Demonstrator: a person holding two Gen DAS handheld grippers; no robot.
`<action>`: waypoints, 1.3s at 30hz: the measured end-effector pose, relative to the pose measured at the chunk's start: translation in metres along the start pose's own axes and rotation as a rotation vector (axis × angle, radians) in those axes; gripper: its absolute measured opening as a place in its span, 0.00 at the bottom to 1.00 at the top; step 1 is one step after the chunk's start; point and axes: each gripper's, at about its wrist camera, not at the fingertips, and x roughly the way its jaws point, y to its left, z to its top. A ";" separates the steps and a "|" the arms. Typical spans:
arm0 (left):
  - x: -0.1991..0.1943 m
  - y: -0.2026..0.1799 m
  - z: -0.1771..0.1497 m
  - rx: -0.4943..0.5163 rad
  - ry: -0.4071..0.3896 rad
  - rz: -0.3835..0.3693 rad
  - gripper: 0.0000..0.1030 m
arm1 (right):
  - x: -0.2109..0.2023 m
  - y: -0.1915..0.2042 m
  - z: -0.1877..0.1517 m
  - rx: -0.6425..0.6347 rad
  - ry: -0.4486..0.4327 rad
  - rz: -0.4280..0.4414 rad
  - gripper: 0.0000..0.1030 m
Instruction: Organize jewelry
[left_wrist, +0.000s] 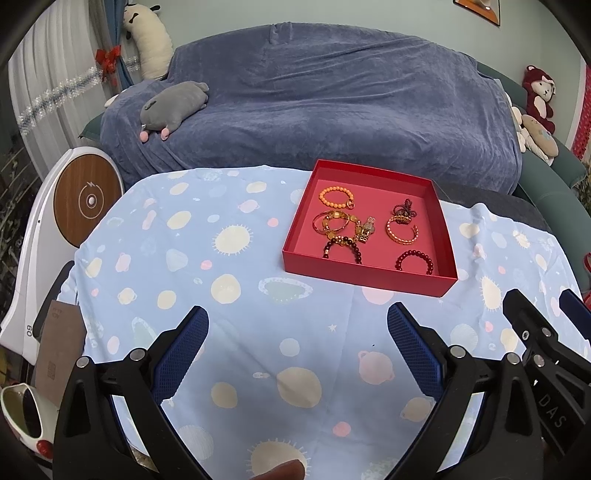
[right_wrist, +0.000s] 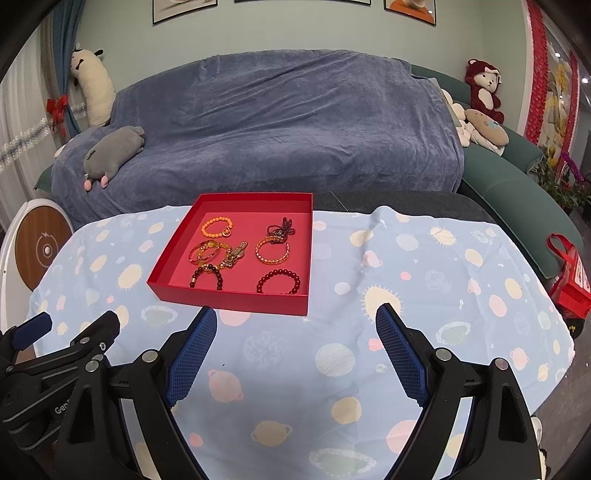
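A shallow red box (left_wrist: 364, 275) (right_wrist: 229, 301) sits on the far side of the table and holds several bracelets: an orange bead one (left_wrist: 336, 196) (right_wrist: 218, 226), amber and gold ones (left_wrist: 340, 223) (right_wrist: 212, 253), a dark bead cluster (left_wrist: 405, 211) (right_wrist: 282, 227), an orange cuff (left_wrist: 402, 230) (right_wrist: 273, 251) and dark red bead ones (left_wrist: 414, 261) (right_wrist: 279, 281). My left gripper (left_wrist: 297, 319) is open and empty, short of the box. My right gripper (right_wrist: 295, 319) is open and empty, near the box's front wall. Each shows beside the other in the other's view.
The table wears a light blue planet-print cloth (left_wrist: 221, 295) (right_wrist: 406, 295). Behind it stands a sofa under a blue cover (left_wrist: 314, 103) with plush toys. A white round device (left_wrist: 81, 206) is at the left, a red bag (right_wrist: 569, 280) at the right.
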 end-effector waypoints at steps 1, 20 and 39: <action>-0.001 0.000 0.000 0.002 -0.002 0.004 0.90 | 0.000 0.000 0.000 -0.001 -0.001 -0.001 0.82; 0.005 -0.001 -0.004 0.001 0.021 0.021 0.90 | 0.003 -0.003 -0.005 -0.002 0.013 -0.002 0.82; 0.014 -0.003 -0.004 0.012 0.026 0.032 0.90 | 0.010 -0.004 -0.009 0.003 0.021 -0.003 0.82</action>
